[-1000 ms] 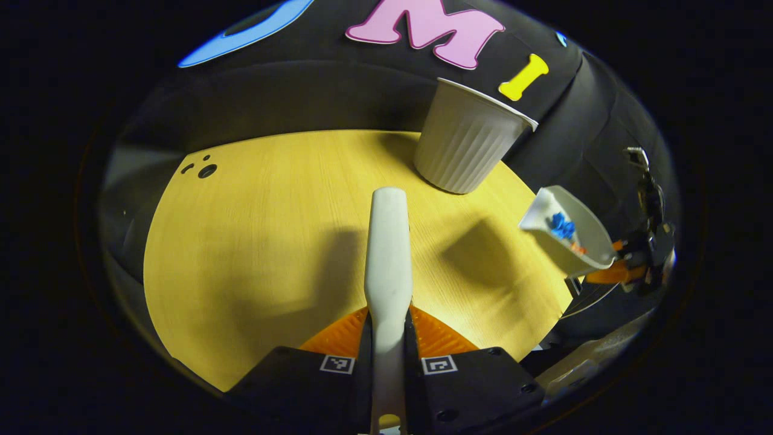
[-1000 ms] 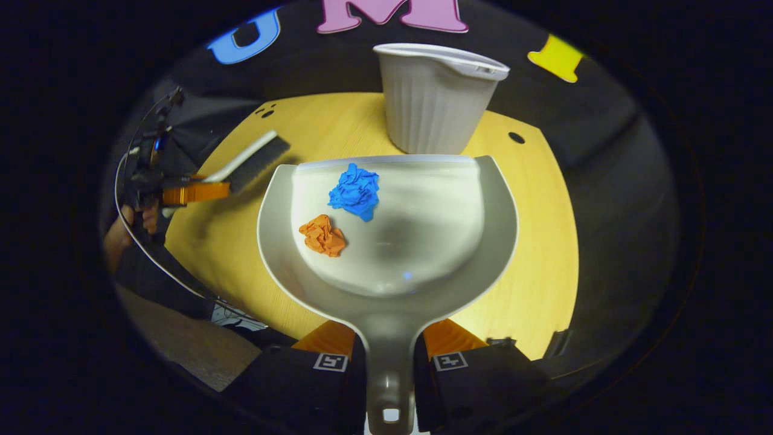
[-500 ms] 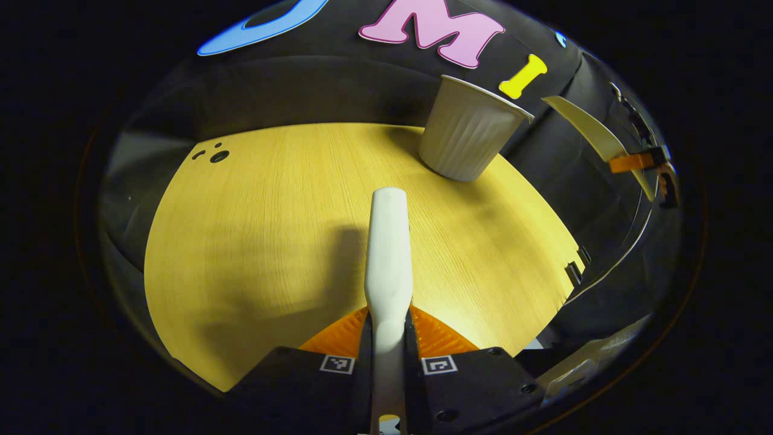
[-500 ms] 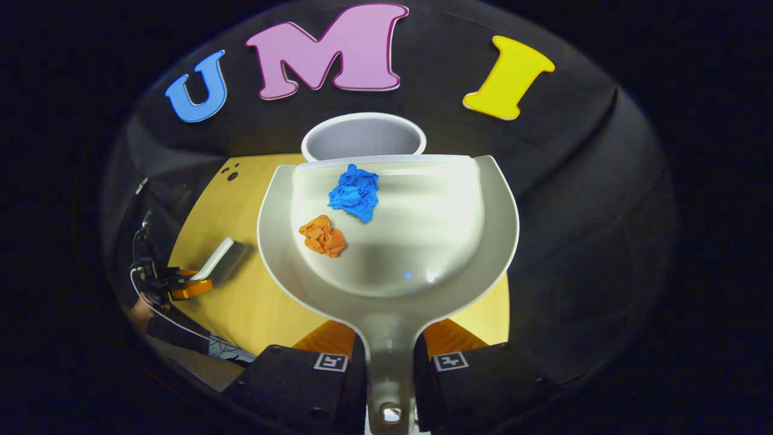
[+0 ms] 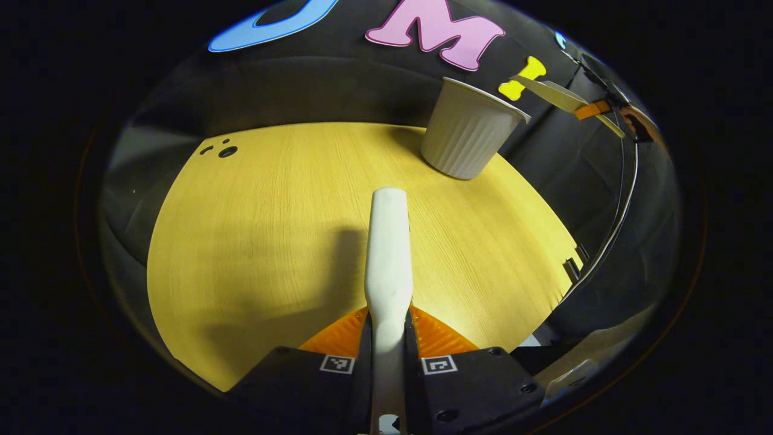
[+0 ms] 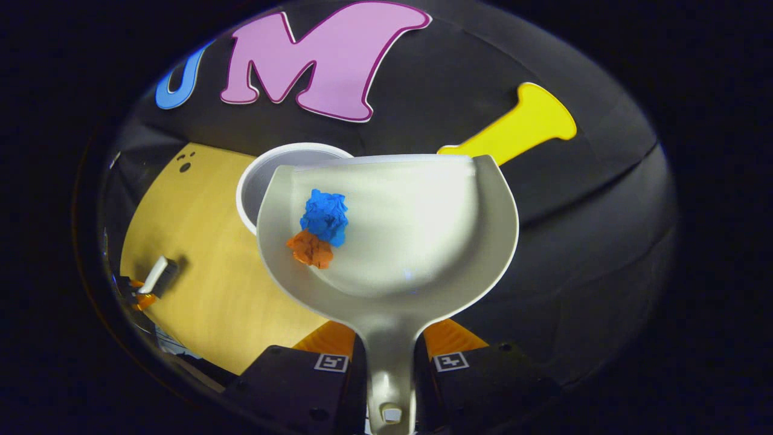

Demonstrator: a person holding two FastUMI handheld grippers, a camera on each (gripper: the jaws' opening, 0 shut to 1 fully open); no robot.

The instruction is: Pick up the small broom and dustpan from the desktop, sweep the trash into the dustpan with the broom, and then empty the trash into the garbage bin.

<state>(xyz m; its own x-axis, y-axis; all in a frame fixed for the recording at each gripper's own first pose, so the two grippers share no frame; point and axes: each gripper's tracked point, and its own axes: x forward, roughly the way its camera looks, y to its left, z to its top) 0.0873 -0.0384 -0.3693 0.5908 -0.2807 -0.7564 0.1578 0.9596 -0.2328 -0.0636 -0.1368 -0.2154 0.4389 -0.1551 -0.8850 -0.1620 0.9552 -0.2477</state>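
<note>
Two paper wads (image 6: 317,232) in dustpan (image 6: 410,229), handle clamped in right tongs (image 6: 389,362); pan raised, tilted, lip overlapping bin (image 6: 266,175) rim, bin ahead-left. Left tongs (image 5: 386,359) clamp broom (image 5: 388,254) over tabletop (image 5: 272,211).

My light comes from above and is uneven: the desktop (image 5: 272,211) glows bright at its middle and dims toward the near left. The broom (image 5: 388,254) handle casts a soft shadow to its left. The dustpan (image 6: 423,229) shows mild glare streaks across its pale bowl. Fisheye bending curves the table edges, and everything darkens toward the rim. Focus stays fairly sharp.
</note>
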